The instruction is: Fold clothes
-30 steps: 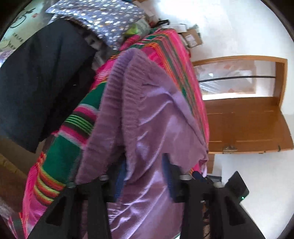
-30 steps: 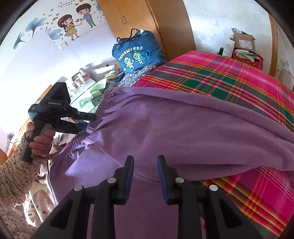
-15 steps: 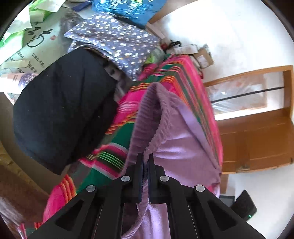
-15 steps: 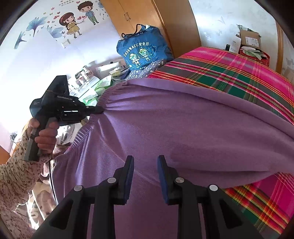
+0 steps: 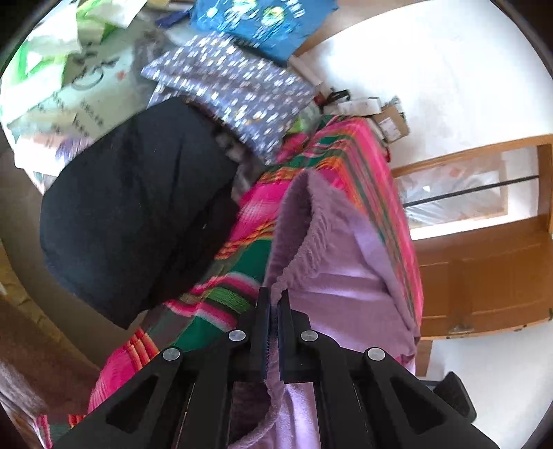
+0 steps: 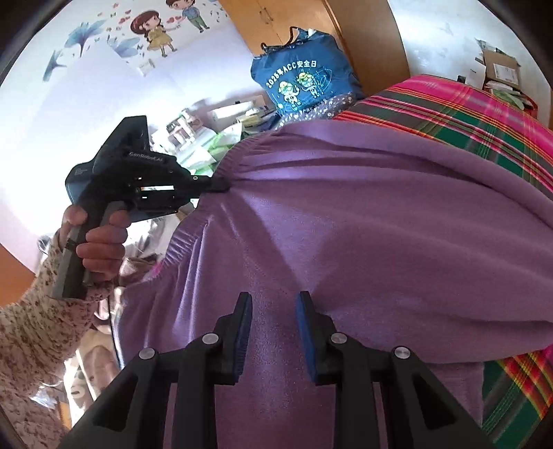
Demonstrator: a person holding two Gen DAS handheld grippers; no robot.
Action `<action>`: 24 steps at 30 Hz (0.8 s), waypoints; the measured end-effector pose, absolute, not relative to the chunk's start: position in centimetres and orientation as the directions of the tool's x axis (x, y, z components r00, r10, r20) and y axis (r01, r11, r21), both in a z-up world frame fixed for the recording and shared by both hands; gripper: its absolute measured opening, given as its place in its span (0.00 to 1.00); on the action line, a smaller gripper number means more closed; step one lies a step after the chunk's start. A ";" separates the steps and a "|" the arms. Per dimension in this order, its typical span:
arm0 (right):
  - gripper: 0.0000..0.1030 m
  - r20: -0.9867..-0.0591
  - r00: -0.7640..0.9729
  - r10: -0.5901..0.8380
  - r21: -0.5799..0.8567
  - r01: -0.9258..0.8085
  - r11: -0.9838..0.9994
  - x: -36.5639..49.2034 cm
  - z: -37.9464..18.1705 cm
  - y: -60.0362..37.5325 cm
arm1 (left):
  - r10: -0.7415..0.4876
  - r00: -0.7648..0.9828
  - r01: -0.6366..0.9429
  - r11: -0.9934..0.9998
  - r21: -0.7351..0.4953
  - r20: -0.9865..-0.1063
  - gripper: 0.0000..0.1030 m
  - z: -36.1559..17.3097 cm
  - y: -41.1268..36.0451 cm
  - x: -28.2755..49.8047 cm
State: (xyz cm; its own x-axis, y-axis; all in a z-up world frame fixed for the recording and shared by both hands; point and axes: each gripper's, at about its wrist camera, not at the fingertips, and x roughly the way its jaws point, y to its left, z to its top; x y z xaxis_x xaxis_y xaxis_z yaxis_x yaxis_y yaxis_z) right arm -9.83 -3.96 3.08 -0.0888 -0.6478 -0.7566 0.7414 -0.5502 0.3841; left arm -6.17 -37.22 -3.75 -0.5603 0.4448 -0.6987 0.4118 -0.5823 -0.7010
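Observation:
A purple fleece garment (image 6: 345, 241) with a gathered elastic waistband lies spread over the striped pink and green bedcover (image 6: 466, 114). My left gripper (image 5: 273, 300) is shut on the waistband edge of the purple garment (image 5: 331, 276), pulling it into a taut ridge. In the right wrist view the left gripper (image 6: 221, 186) pinches the waistband at the garment's left edge, held by a hand in a speckled sleeve. My right gripper (image 6: 273, 304) hovers low over the middle of the garment, jaws apart, nothing pressed between the blue pads (image 6: 306, 321).
A black garment (image 5: 138, 214) and a blue-grey dotted cloth (image 5: 235, 83) lie at the bed's far side. A blue printed bag (image 6: 304, 79) stands against a wooden wardrobe (image 6: 311, 24). A wooden door (image 5: 484, 269) and cardboard boxes (image 6: 501, 69) lie beyond the bed.
My left gripper closed on the garment's waistband and has drawn it up and sideways into a ridge. My right gripper moved lower over the purple fabric, jaws unchanged.

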 end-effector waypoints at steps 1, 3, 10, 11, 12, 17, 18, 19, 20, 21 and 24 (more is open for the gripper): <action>0.27 -0.759 -0.090 -0.645 0.380 0.743 -0.551 -9.7 3.1 -3.9 | 0.441 -0.560 0.410 -0.587 -0.698 -0.701 0.03 -3.7 -37.1 -6.2; 0.27 -0.758 -0.094 -0.646 0.379 0.742 -0.553 -9.7 3.3 -3.6 | 0.434 -0.559 0.415 -0.591 -0.691 -0.707 0.04 -3.6 -37.1 -6.1; 0.27 -0.734 -0.243 -0.634 0.355 0.659 -0.663 -10.5 5.7 2.6 | 0.387 -0.555 0.390 -0.661 -0.642 -0.736 0.09 -1.5 -36.1 -5.1; 0.27 -0.732 -0.271 -0.625 0.349 0.639 -0.686 -10.6 6.0 4.1 | 0.374 -0.563 0.381 -0.674 -0.633 -0.737 0.12 -0.7 -36.1 -4.6; 0.27 -0.731 -0.297 -0.614 0.344 0.616 -0.708 -10.6 6.2 5.5 | 0.370 -0.573 0.372 -0.677 -0.635 -0.731 0.21 -0.1 -36.1 -4.1; 0.27 -0.744 -0.444 -0.500 0.284 0.468 -0.837 -9.5 7.4 14.2 | 0.345 -0.613 0.315 -0.719 -0.620 -0.711 0.28 4.3 -35.5 -0.8; 0.27 -0.746 -0.473 -0.469 0.268 0.432 -0.861 -9.2 7.8 16.2 | 0.332 -0.621 0.309 -0.730 -0.610 -0.710 0.28 5.2 -35.2 -0.3; 0.27 -0.747 -0.498 -0.440 0.251 0.401 -0.881 -8.8 8.2 18.0 | 0.319 -0.625 0.286 -0.756 -0.589 -0.713 0.28 6.4 -34.6 0.4; 0.27 -0.745 -0.522 -0.415 0.234 0.379 -0.895 -8.3 8.8 19.5 | 0.306 -0.628 0.260 -0.784 -0.564 -0.715 0.28 7.8 -33.9 1.1; 0.27 -0.740 -0.551 -0.385 0.212 0.353 -0.911 -7.5 9.7 21.4 | 0.298 -0.631 0.240 -0.803 -0.546 -0.716 0.28 8.9 -33.3 1.5; 0.27 -0.717 -0.631 -0.295 0.139 0.286 -0.948 -5.1 13.1 26.4 | 0.295 -0.634 0.162 -0.853 -0.496 -0.715 0.33 12.4 -30.9 2.7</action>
State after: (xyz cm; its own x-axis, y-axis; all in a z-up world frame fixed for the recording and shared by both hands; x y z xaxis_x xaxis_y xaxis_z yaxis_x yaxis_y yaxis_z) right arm -5.06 26.36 13.09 -0.6315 -0.2952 -0.7170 0.2859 -0.9482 0.1386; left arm 2.70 -30.93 12.39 -0.6339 0.2953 -0.7148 0.1621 -0.8530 -0.4962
